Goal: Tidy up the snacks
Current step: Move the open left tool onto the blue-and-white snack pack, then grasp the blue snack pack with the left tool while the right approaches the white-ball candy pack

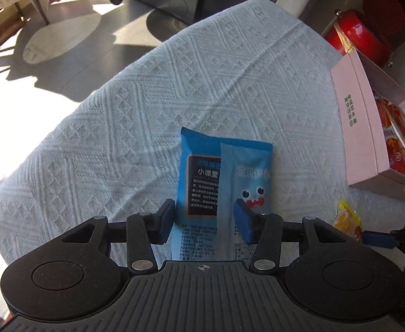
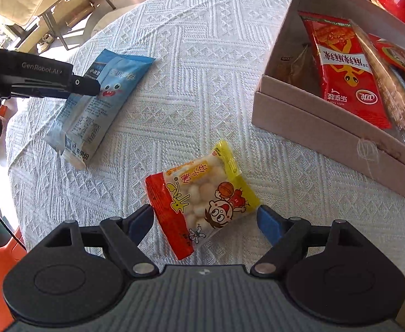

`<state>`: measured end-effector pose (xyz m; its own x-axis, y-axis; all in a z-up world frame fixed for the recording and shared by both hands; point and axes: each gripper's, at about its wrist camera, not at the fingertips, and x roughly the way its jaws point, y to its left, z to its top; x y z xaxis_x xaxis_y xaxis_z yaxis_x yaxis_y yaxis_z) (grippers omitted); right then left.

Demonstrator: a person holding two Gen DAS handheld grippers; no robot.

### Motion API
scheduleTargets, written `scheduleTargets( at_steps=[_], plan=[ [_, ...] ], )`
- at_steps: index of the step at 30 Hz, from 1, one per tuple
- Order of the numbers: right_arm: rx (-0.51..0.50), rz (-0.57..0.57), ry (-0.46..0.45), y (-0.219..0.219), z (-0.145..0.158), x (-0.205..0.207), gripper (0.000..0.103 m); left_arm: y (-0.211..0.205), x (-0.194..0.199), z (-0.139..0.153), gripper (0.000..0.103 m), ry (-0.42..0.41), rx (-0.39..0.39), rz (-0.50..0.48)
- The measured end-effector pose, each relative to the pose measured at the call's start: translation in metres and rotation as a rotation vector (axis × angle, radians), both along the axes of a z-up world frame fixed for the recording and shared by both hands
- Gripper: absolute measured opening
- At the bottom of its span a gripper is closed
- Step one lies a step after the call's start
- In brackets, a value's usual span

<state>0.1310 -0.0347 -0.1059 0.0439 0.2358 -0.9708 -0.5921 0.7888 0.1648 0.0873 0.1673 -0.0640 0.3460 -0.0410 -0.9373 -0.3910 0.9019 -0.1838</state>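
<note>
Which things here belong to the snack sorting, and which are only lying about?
Job: blue packet, yellow packet, pink box, red packet inside it, left gripper, right gripper.
Not the job: tablecloth, red tin.

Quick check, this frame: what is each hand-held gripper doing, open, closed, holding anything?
Left hand-held gripper: open, fingers either side of the blue plastic snack packet.
Right hand-held gripper: open, straddling the yellow-and-red plastic snack bag.

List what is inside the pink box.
The pink box holds a red packet, a clear-wrapped snack beside it and a brown packet. Whatever lies beneath them is hidden.
</note>
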Motion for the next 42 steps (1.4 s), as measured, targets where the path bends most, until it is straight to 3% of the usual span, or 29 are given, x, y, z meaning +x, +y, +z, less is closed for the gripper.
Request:
scheduleTargets(
  at_steps=[2, 6, 9, 14, 18, 21, 24, 27, 31, 33, 38, 42],
  plan=[
    [-0.005, 0.007, -0.011, -0.001, -0.001, 0.001, 0.083, -0.011, -0.015, 0.002, 0.054, 0.016, -0.012, -0.004],
    [-0.026, 0.030, -0.038, -0.011, 0.001, 0.001, 0.083, -0.030, -0.029, 0.022, 0.051, -0.007, 0.098, 0.007],
    [-0.048, 0.016, -0.072, -0.027, -0.001, 0.000, 0.083, -0.032, -0.019, 0.034, 0.051, -0.032, 0.108, 0.063],
    [-0.086, 0.025, -0.125, -0.040, -0.004, -0.006, 0.092, -0.055, 0.025, 0.012, 0.052, 0.091, 0.153, -0.031],
    [-0.096, 0.008, -0.117, -0.036, -0.009, -0.002, 0.099, -0.074, 0.035, 0.003, 0.072, 0.122, 0.205, -0.109],
    [-0.095, -0.017, -0.117, -0.040, -0.013, -0.001, 0.103, -0.074, 0.036, 0.001, 0.080, 0.120, 0.179, -0.110],
    [-0.090, -0.014, -0.128, -0.040, -0.013, -0.003, 0.103, -0.070, 0.036, 0.002, 0.081, 0.109, 0.153, -0.097],
    [-0.079, -0.015, -0.143, -0.044, -0.013, -0.007, 0.103, -0.054, 0.029, 0.012, 0.074, 0.060, 0.084, -0.055],
    [-0.070, -0.014, -0.153, -0.045, -0.013, -0.009, 0.103, -0.029, 0.012, 0.017, 0.071, 0.054, 0.109, 0.051],
    [-0.067, -0.013, -0.157, -0.046, -0.013, -0.010, 0.103, -0.017, 0.010, 0.013, 0.070, 0.071, 0.073, 0.087],
    [-0.061, -0.007, -0.163, -0.049, -0.012, -0.012, 0.103, -0.018, 0.027, -0.001, 0.071, 0.093, 0.027, 0.047],
    [-0.058, -0.006, -0.166, -0.048, -0.012, -0.011, 0.103, -0.029, 0.044, -0.008, 0.086, 0.096, 0.036, -0.009]
  ],
)
